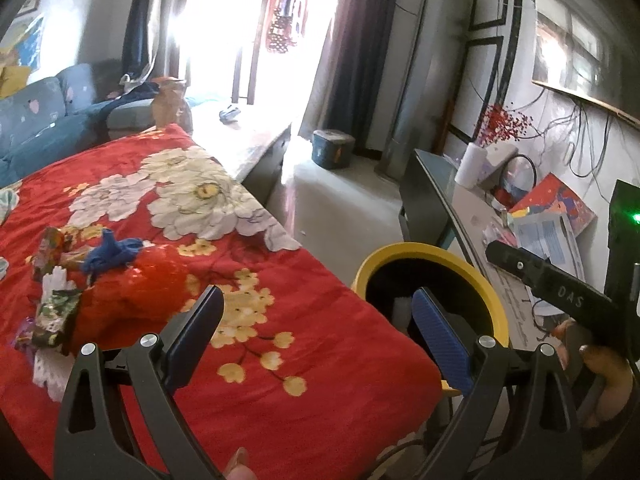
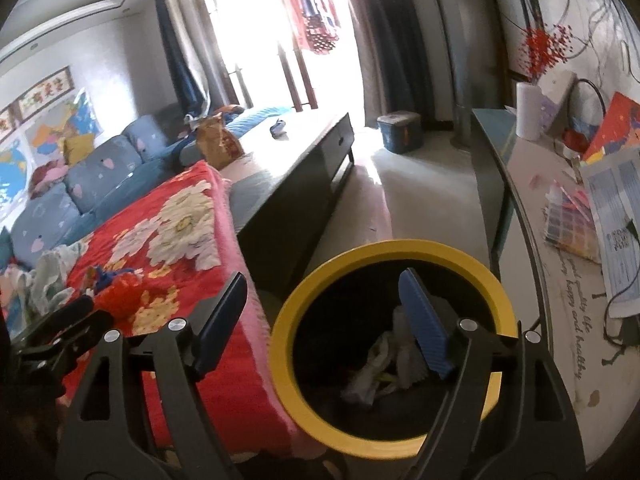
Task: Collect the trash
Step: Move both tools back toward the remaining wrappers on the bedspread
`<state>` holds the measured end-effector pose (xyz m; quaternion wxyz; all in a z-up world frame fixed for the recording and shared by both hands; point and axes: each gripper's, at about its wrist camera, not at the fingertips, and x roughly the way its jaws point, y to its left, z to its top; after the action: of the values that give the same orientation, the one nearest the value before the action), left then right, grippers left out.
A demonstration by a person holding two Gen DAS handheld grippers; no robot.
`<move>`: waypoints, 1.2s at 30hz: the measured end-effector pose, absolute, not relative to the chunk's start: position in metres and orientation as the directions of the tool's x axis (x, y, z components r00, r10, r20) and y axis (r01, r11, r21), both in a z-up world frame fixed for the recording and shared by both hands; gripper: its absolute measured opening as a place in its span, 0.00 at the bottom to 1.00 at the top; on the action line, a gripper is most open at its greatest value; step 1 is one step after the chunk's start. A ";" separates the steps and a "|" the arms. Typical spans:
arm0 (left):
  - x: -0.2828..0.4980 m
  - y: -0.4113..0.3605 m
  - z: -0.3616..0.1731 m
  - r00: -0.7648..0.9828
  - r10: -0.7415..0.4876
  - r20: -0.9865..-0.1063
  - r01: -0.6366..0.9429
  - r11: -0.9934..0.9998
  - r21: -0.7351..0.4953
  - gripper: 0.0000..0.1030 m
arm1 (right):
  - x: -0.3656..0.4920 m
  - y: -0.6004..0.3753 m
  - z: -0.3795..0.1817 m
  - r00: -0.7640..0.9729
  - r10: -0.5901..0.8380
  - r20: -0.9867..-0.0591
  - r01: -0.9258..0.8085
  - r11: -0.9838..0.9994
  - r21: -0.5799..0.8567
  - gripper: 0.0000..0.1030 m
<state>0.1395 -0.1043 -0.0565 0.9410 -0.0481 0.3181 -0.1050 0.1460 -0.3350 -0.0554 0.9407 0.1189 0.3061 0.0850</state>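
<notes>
Red floral blanket (image 1: 248, 280): covers the surface left of the bin; its near edge is cut off. Yellow-rimmed bin (image 2: 384, 344): beside the blanket's edge, interior dark, crumpled pale trash (image 2: 380, 364) inside, partly hidden. Wrappers (image 1: 56, 280): on the blanket, well left of the bin, indistinct. Left gripper (image 1: 316, 332) and right gripper (image 2: 324, 316): jaws apart, empty.

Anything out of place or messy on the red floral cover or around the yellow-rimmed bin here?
Yes: crumpled wrappers and a blue scrap lie loose on the red cover. The bin, beside it, stands upright with crumpled paper inside; nothing spilled.
</notes>
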 end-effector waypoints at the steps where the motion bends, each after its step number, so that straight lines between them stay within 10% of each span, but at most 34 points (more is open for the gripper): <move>1: 0.138 -0.101 -0.055 0.779 -0.224 -0.585 0.160 0.974 -0.160 0.90 | 0.145 -0.331 -0.054 0.799 0.237 -0.553 -0.095 0.957 0.273 0.69; 36: 0.113 0.017 -0.039 0.836 -0.046 -0.546 -0.104 0.965 -0.240 0.90 | 0.121 -0.227 -0.037 0.732 0.406 -0.547 -0.358 0.912 0.199 0.76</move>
<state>0.1134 0.0174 -0.0395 0.9492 -0.1312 0.2857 0.0154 0.1214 -0.2266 -0.0375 0.9297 0.0401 0.3029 0.2054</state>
